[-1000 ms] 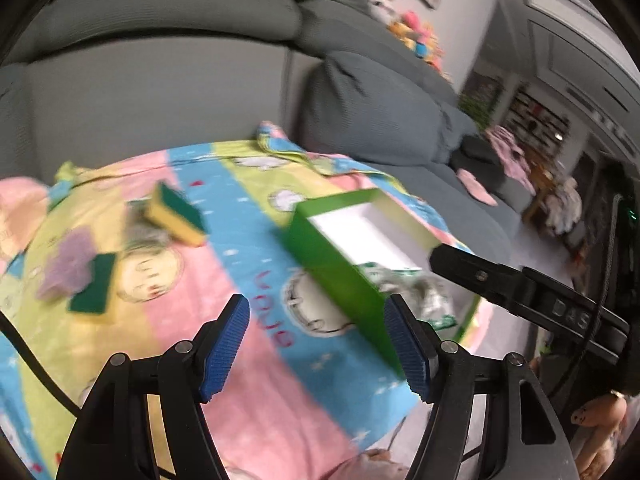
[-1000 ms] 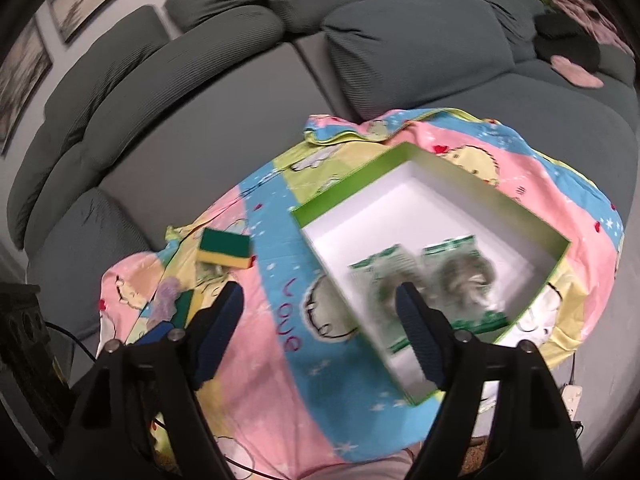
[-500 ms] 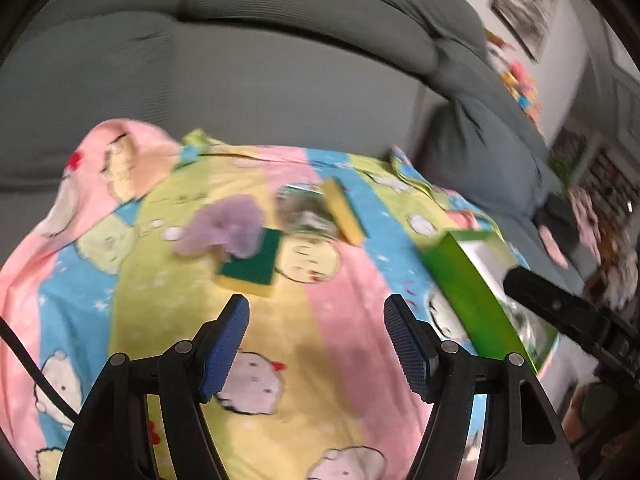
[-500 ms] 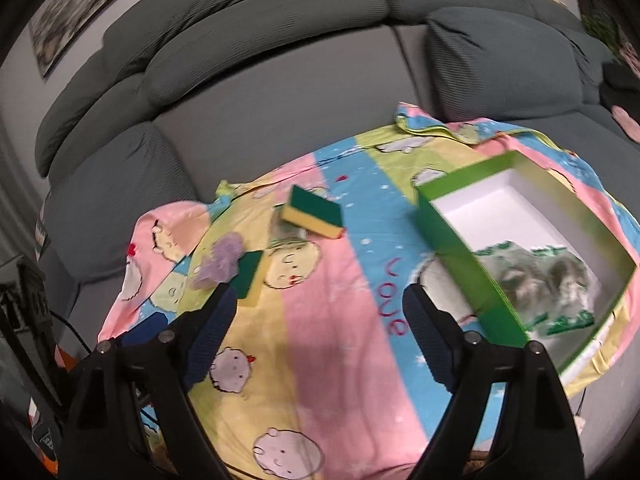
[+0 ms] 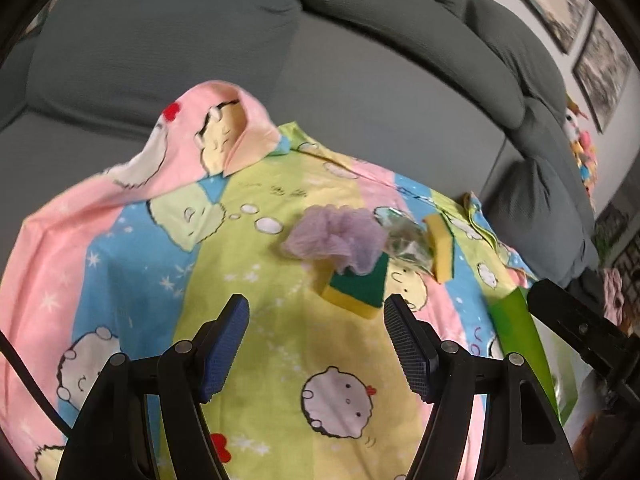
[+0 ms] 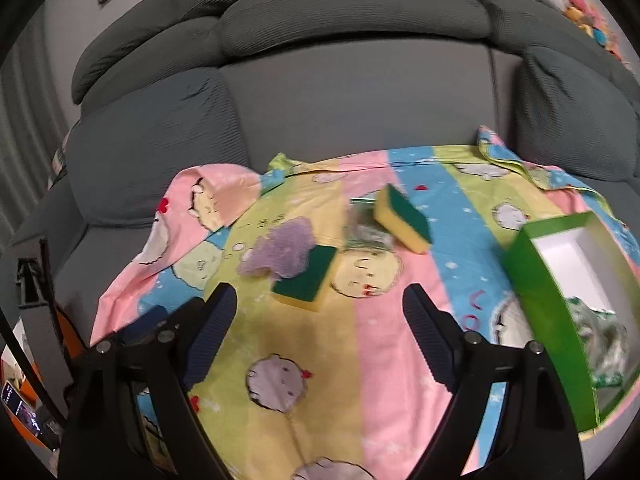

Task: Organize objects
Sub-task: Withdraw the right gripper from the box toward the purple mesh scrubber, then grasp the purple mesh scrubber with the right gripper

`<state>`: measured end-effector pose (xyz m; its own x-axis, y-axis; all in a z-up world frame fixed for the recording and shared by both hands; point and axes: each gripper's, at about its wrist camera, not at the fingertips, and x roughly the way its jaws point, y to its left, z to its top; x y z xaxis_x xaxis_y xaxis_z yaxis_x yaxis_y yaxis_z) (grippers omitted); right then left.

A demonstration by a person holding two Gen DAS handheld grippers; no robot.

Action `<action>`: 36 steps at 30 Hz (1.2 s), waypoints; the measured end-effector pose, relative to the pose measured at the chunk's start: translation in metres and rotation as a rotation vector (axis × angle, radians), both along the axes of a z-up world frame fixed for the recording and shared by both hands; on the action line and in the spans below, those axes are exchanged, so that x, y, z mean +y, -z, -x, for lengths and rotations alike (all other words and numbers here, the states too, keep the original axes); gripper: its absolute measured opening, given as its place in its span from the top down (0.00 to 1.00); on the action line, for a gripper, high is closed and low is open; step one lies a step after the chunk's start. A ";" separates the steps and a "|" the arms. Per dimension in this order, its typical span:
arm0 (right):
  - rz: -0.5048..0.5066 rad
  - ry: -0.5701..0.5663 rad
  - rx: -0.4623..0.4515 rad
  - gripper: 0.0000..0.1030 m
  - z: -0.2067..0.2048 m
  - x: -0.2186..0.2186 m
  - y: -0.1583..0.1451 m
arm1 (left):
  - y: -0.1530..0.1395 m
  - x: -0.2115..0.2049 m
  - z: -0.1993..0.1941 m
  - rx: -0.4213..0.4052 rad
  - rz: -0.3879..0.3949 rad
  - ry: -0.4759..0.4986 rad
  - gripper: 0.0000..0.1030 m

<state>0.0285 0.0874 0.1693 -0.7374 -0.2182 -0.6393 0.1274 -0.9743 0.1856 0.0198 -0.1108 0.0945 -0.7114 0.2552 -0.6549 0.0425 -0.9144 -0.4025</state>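
Two grippers, left gripper (image 5: 316, 346) and right gripper (image 6: 320, 336), both open, empty. Flat sponge (image 6: 306, 276) lies half under purple puff (image 6: 280, 252); green box (image 6: 540, 280) well apart, right. Risk: pinch catches puff or cloth (image 6: 360, 360), sponge slips.

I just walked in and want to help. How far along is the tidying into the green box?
Done: some packaged scrubbers already lie in the green box. In hand: nothing; left tool and right tool are open and empty. Left on the blanket: two sponges, a purple puff, a clear packet.
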 end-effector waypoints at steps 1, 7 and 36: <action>0.015 -0.019 -0.015 0.17 0.006 -0.004 0.003 | 0.003 -0.004 0.001 -0.015 -0.009 -0.011 0.32; 0.043 -0.036 -0.129 0.17 0.051 -0.024 0.030 | 0.012 -0.016 0.006 -0.065 -0.045 -0.028 0.32; -0.175 -0.084 -0.258 0.82 0.174 -0.075 0.113 | 0.035 -0.012 0.026 -0.179 -0.043 -0.023 0.10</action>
<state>-0.1460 0.0127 0.0562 -0.5302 -0.1418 -0.8359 0.1791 -0.9824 0.0531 -0.0063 -0.1229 0.0600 -0.5903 0.2710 -0.7603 0.1374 -0.8944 -0.4255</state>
